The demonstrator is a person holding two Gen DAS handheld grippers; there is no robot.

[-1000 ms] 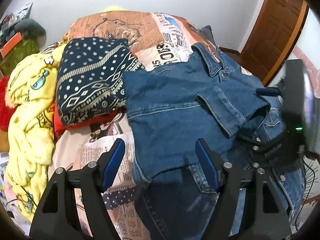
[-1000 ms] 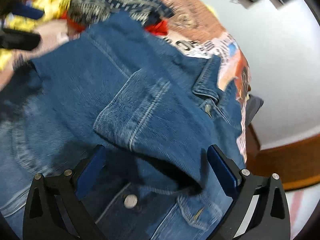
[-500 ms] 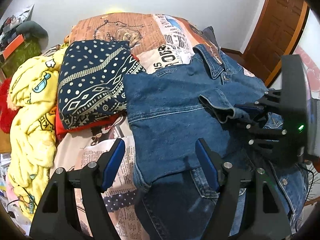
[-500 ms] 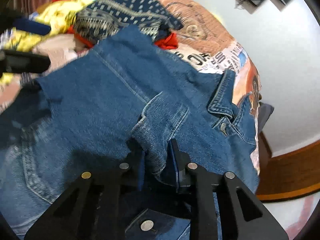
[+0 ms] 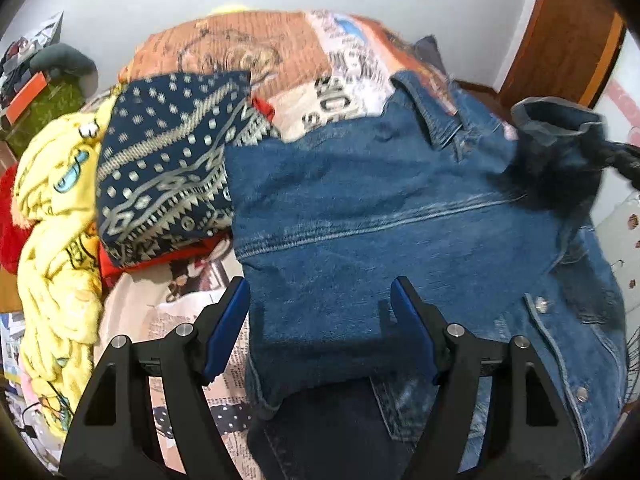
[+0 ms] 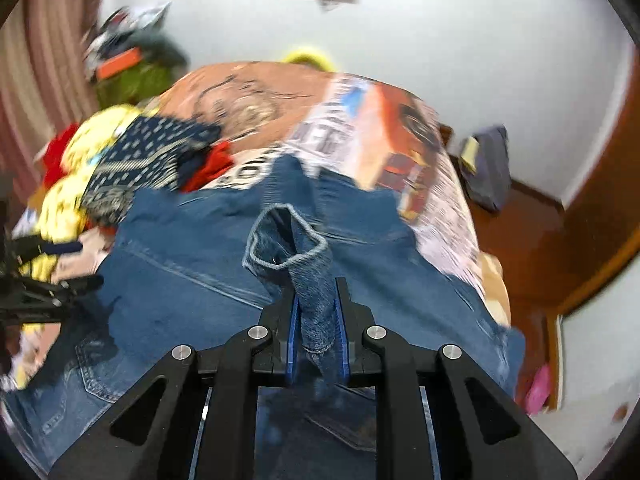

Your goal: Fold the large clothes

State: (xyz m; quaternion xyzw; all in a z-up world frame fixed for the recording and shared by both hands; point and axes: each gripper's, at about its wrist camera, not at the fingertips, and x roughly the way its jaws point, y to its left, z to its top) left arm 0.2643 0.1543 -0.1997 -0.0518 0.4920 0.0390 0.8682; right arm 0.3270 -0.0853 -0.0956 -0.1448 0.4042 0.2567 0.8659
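Your denim jacket lies spread over the bed, toward its right edge, collar toward the far end; by the look of it, most of the folding is still ahead. A folded navy patterned garment sits beside it toward the left edge. Your right claw is closing on the sleeve cuff, pads pressing denim. Your left claw hangs open over the jacket's near part, empty.
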